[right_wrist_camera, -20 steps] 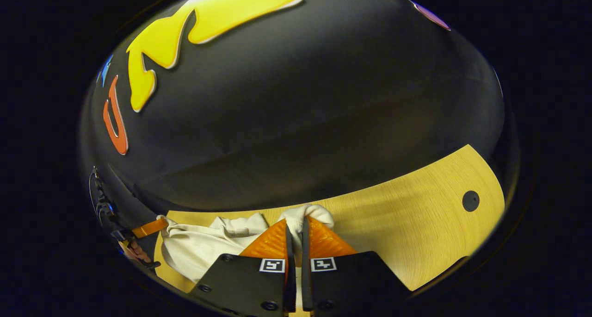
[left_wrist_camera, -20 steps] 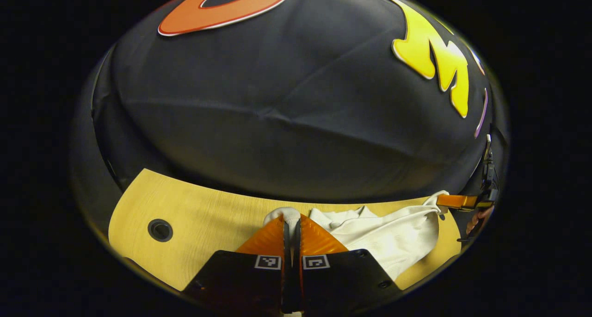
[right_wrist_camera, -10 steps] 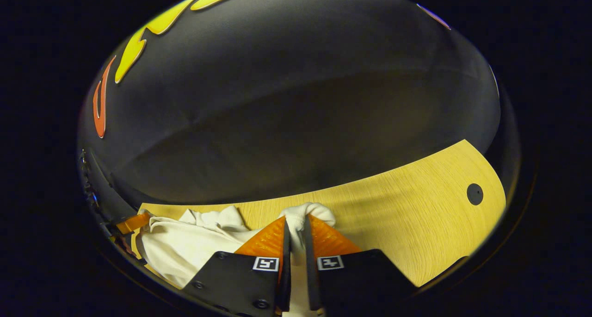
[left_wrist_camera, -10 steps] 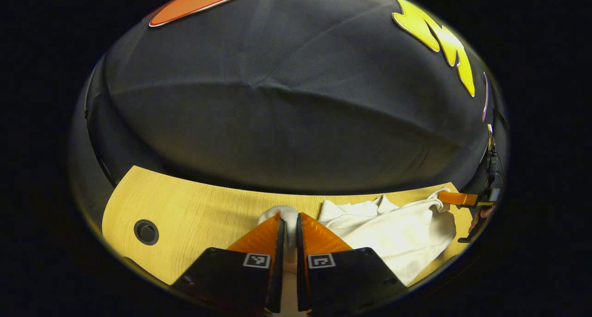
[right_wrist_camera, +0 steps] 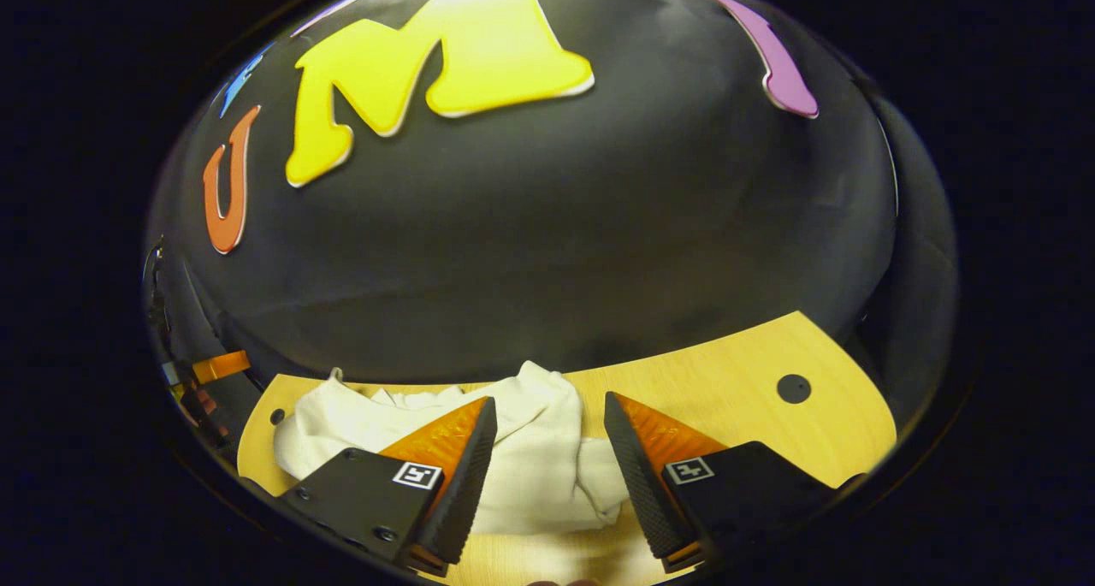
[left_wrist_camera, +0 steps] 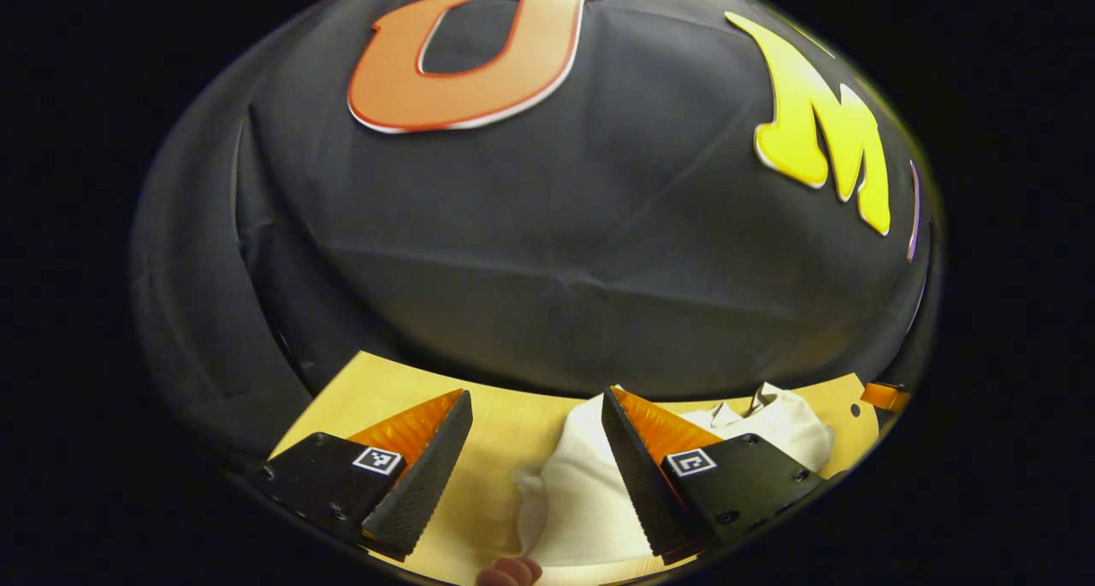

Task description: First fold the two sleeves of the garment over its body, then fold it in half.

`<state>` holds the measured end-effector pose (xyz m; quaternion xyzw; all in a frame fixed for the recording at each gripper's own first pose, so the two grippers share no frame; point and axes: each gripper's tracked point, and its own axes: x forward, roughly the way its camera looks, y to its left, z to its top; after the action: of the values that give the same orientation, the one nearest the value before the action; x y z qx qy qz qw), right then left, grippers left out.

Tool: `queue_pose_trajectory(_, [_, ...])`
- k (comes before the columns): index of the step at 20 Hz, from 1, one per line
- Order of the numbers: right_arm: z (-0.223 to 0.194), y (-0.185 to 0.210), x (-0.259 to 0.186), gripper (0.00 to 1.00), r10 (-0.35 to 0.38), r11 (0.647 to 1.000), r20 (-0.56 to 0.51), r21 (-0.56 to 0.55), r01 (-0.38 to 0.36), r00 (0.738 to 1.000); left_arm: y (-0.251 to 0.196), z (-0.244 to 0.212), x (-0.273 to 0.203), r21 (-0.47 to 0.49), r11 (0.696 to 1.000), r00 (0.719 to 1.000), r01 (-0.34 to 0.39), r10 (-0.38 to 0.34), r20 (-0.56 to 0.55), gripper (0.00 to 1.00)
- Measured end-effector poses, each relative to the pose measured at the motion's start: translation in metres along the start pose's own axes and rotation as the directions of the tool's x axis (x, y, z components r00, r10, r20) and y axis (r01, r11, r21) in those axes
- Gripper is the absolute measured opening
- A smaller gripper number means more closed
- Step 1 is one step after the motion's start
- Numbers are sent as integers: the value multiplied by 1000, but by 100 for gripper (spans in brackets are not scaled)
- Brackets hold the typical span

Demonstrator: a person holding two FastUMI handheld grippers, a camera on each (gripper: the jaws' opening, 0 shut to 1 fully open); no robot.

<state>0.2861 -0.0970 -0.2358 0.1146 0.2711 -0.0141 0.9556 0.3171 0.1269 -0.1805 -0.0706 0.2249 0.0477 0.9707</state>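
A crumpled white garment (left_wrist_camera: pixel 573 500) lies bunched on the wooden table (left_wrist_camera: pixel 496 432). In the left gripper view my left gripper (left_wrist_camera: pixel 535 393) is open just above it, the cloth's left end lying between and under the right finger, neither finger pressing it. In the right gripper view the garment (right_wrist_camera: pixel 539 475) spreads leftward across the table (right_wrist_camera: pixel 727 381), and my right gripper (right_wrist_camera: pixel 549 399) stands open over its right end, with the cloth loose between the fingers. The sleeves cannot be told apart in the heap.
The booth's black cloth wall rises right behind the table's far edge. A round hole (right_wrist_camera: pixel 793 387) sits in the tabletop to the right of the garment. The other gripper (right_wrist_camera: pixel 218 366) shows at the far left. A person's fingertip (left_wrist_camera: pixel 509 573) shows at the bottom.
Both grippers were shut on folds of the garment; both have now opened and let go. The cloth has dropped onto the table, and both views have tilted upward.
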Motion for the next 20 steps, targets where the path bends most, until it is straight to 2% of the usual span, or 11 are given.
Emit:
queue_pose_trajectory(1, [12,3,-22,78,0,1000,31,-18,1,1000,2,14,-21,10,1000,1000,-3,3,28,96])
queue_pose_trajectory(2, [26,7,-45,91,1,999,67,-38,1,998,4,28,-46,29,999,998,-12,11,61,96])
queue_pose_trajectory(3, [40,14,-66,85,9,999,107,-51,-4,994,3,41,-70,48,999,995,-20,15,95,96])
queue_pose_trajectory(4, [56,20,-92,92,19,998,144,-67,-9,989,-2,54,-94,60,998,992,-17,10,127,96])
queue_pose_trajectory(6, [86,36,-152,92,43,995,229,-99,-21,972,-16,81,-148,61,998,980,-8,-4,197,96])
queue_pose_trajectory(9, [116,69,-228,91,92,982,360,-188,-25,928,-35,110,-228,55,998,960,14,-29,278,95])
queue_pose_trajectory(11, [116,91,-269,92,121,974,392,-225,-33,912,-53,119,-276,65,997,942,41,-61,330,95])
queue_pose_trajectory(14, [107,116,-317,93,170,971,406,-225,-82,898,-67,129,-335,103,994,894,21,-65,444,95])
queue_pose_trajectory(16, [104,115,-343,93,159,975,433,-213,-71,888,-74,121,-365,114,993,871,17,-71,486,95])
queue_pose_trajectory(19, [88,108,-369,89,125,980,447,-195,-41,886,-87,98,-398,124,992,857,24,-85,508,95])
queue_pose_trajectory(20, [81,108,-377,93,121,982,449,-185,-41,885,-92,90,-406,129,991,854,29,-91,512,95])
